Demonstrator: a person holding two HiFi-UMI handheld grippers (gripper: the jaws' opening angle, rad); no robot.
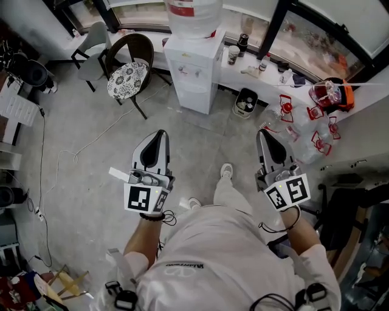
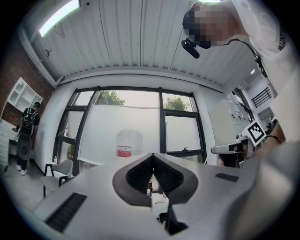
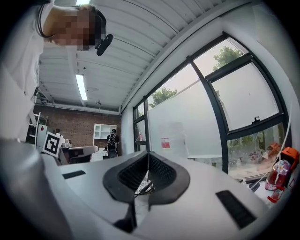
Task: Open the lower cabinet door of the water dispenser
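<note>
The white water dispenser [image 1: 193,67] stands by the window ledge at the top middle of the head view, with a clear bottle [image 1: 193,15] on top. Its lower cabinet door [image 1: 194,97] faces me and looks closed. My left gripper [image 1: 159,135] and right gripper [image 1: 261,133] are held side by side over the floor, well short of the dispenser, both pointing toward it. In the left gripper view the jaws [image 2: 153,157] meet with nothing between them, and the bottle [image 2: 129,143] shows beyond. The right gripper's jaws [image 3: 148,154] are also shut and empty, with the bottle [image 3: 174,138] ahead.
A brown chair with a patterned cushion [image 1: 129,76] and a grey chair [image 1: 94,42] stand left of the dispenser. A small waste bin [image 1: 245,102] sits to its right. Several red-handled bottles [image 1: 304,121] lie at the right. A cable [image 1: 91,143] runs across the floor.
</note>
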